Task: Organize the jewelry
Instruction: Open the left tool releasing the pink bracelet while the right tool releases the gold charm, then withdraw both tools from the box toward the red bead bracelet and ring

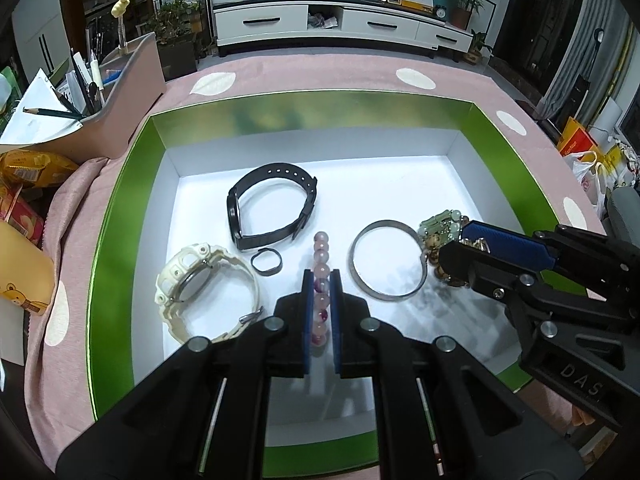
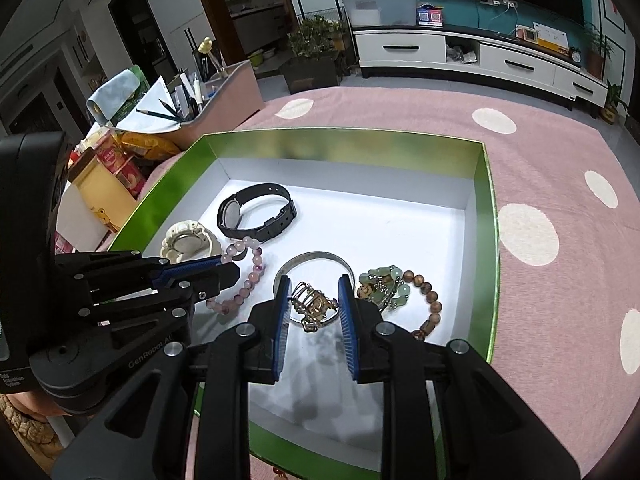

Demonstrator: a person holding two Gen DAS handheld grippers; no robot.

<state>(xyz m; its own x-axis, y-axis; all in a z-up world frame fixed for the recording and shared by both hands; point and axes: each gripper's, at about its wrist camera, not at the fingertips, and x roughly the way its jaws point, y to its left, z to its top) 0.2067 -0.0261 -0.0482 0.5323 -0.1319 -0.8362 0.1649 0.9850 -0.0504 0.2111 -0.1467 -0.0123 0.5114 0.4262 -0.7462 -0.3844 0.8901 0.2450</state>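
Honestly, we've got our left gripper (image 1: 321, 280) pinched shut on the floppy pink bead bracelet (image 1: 321, 276), right gripper (image 2: 314, 292) clamping a snaggy gold hair claw (image 2: 313, 305) mid-body

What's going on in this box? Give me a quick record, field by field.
container: green box with white floor
left gripper: shut on pink bead bracelet
right gripper: gold ornament between its pads, grip unclear
black watch: toward back of box
white watch: left of the beads
silver bangle: right of the beads
small dark ring: between the watches
green and brown beads: right side
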